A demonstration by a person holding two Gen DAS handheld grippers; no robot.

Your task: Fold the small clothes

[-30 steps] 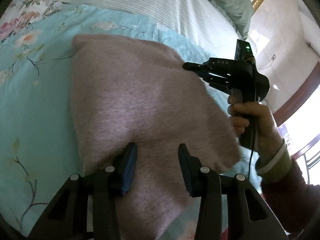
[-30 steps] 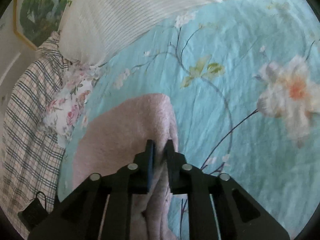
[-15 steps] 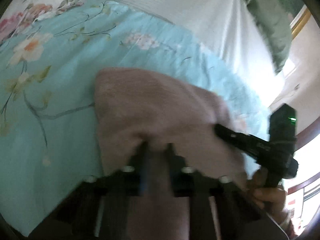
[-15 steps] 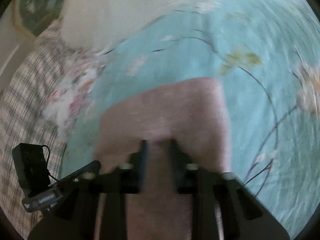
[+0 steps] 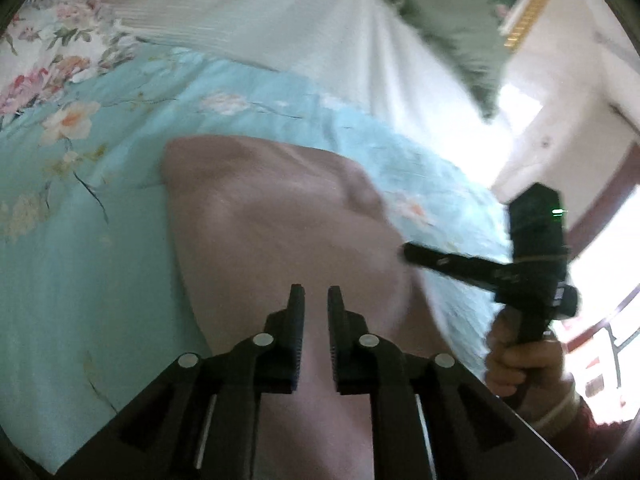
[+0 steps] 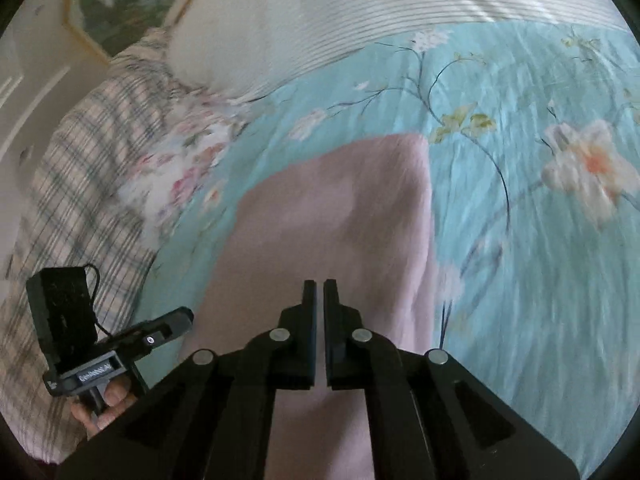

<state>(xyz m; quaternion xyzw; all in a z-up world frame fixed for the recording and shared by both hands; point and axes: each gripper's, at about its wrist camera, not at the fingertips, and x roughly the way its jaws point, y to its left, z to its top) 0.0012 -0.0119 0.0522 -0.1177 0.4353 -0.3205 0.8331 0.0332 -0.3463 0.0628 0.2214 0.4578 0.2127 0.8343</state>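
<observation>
A pink fuzzy garment [image 5: 280, 216] lies on the turquoise floral bedspread [image 5: 80, 240]; it also shows in the right wrist view [image 6: 332, 220]. My left gripper [image 5: 316, 300] is shut on the garment's near edge and holds it raised. My right gripper [image 6: 319, 292] is shut on the same near edge. The right gripper also shows at the garment's right side in the left wrist view [image 5: 412, 254]. The left gripper also shows at lower left in the right wrist view [image 6: 180, 318]. The held edge is hidden under both jaws.
A white striped pillow [image 5: 260, 20] and a green pillow [image 5: 452, 12] lie at the head of the bed. A plaid cloth [image 6: 80, 160] and a floral cloth [image 6: 188, 160] lie left of the garment. A wall and doorway [image 5: 580, 120] stand on the right.
My left gripper has shut on the garment's near edge. Both grippers have lifted that edge and carried it forward over the rest of the garment.
</observation>
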